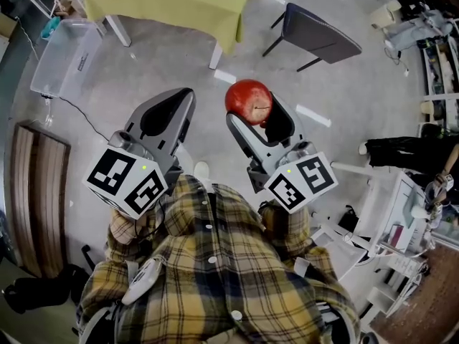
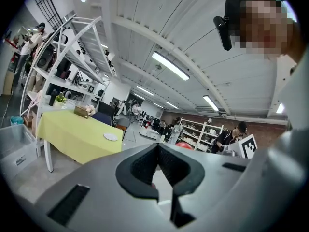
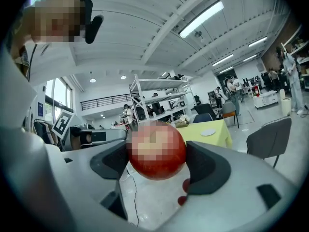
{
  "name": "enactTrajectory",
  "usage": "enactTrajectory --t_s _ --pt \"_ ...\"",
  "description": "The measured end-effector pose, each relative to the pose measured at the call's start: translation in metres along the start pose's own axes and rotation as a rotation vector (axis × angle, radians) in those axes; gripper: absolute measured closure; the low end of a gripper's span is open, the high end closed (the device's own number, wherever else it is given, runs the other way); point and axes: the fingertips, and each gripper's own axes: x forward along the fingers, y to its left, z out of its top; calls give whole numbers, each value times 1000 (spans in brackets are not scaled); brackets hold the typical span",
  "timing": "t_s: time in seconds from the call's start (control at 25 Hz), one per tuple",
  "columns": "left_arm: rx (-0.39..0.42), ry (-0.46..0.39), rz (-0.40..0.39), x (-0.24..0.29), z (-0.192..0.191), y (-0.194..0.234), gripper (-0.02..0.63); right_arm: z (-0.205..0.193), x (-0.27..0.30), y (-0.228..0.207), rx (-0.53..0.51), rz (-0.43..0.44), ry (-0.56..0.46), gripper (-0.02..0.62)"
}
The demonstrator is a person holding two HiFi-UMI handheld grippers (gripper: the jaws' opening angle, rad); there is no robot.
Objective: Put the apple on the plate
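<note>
A person in a plaid shirt (image 1: 208,285) is standing on a workshop floor, holding a gripper in each hand. At left, the left gripper (image 1: 181,99) is riding idle. Its jaws are pressed together with nothing between them, and it is apparently being held clear of the work. Ahead, the plate (image 2: 110,137) is waiting on the yellow-green table (image 2: 72,134). To the right, the right gripper (image 1: 252,113) is clamping the red apple (image 1: 248,99) between its pads, jaws spread only to the fruit's width. It is holding the apple high above the floor and well apart from the plate, a firm grip likely meant for the walk over. Farther right, a dark chair (image 1: 319,34) is standing near the table.
</note>
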Motion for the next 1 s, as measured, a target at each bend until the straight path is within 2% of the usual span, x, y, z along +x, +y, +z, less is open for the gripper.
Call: enactTrajectory --t_s 0.52,1.0 --pt "26 20 -75 48 60 98 598 31 112 -21 -1 -75 -5 239" --pt "18 65 -144 63 80 165 598 38 172 -27 38 -185 -24 239"
